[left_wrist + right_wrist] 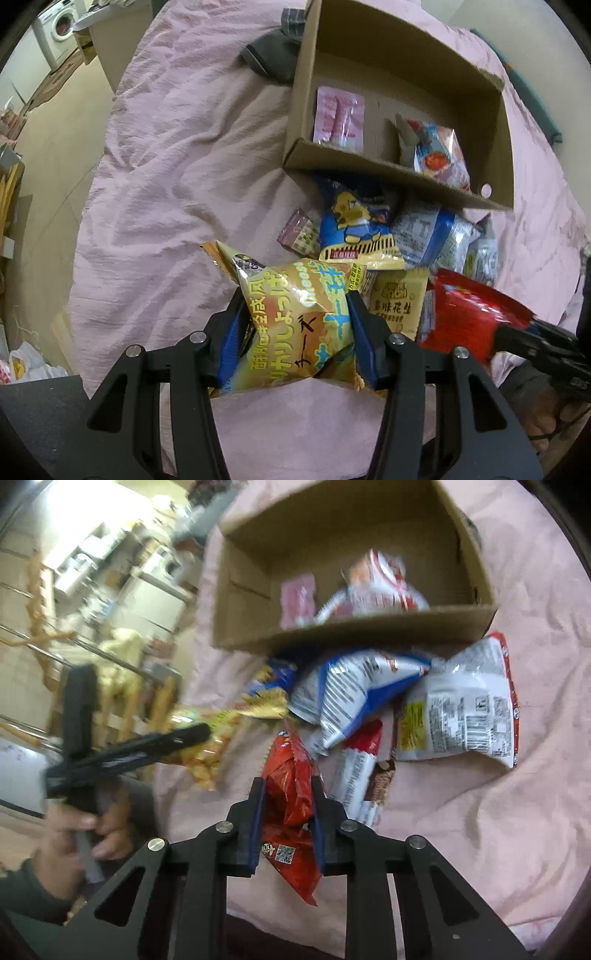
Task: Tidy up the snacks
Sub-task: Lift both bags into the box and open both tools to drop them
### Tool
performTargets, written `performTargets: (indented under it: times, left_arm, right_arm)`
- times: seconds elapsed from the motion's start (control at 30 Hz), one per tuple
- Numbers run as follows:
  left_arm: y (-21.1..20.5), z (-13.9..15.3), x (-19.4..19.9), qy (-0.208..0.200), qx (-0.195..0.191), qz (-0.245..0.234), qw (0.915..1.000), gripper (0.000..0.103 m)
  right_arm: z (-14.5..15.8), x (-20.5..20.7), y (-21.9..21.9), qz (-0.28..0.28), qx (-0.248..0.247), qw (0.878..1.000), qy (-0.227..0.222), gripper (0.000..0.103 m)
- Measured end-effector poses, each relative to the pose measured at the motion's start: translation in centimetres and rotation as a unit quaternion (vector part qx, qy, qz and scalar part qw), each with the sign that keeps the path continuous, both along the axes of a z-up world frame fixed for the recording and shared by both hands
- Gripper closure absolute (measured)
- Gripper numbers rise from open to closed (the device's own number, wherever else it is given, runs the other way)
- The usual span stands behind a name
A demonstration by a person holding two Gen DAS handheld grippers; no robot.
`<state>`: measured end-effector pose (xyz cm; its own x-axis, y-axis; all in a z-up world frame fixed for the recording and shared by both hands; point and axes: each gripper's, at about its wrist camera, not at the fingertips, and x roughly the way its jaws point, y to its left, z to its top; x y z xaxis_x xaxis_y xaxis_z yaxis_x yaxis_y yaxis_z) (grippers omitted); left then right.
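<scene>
Your left gripper (295,328) has its jaws clamped on the yellow chip bag (295,317), lifted just clear of the pink bedsheet (155,155). Right gripper (286,812) jaws are pinching the red snack bag (291,794) the same way. Both sit short of the cardboard box (369,170), which already holds two packets. The rest of the snacks are piled against its near wall, so carry both bags over that wall.

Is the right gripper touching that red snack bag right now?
Touching. The right wrist view shows the right gripper with both fingers pressed against the sides of the red snack bag, which is creased between them.
</scene>
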<state>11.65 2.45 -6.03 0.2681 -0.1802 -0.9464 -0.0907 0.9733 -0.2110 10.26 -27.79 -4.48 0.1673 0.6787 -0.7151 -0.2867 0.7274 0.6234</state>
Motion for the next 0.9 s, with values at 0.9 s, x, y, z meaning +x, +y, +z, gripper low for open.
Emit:
performTargets:
  times: [0.9]
  left_arm:
    - [-0.7,5.7,-0.2,-0.118,0.022,0.01,0.9928,0.055]
  right_arm:
    - [3.3,0.1,-2.1,-0.083,0.002,0.992,-0.095,0.08]
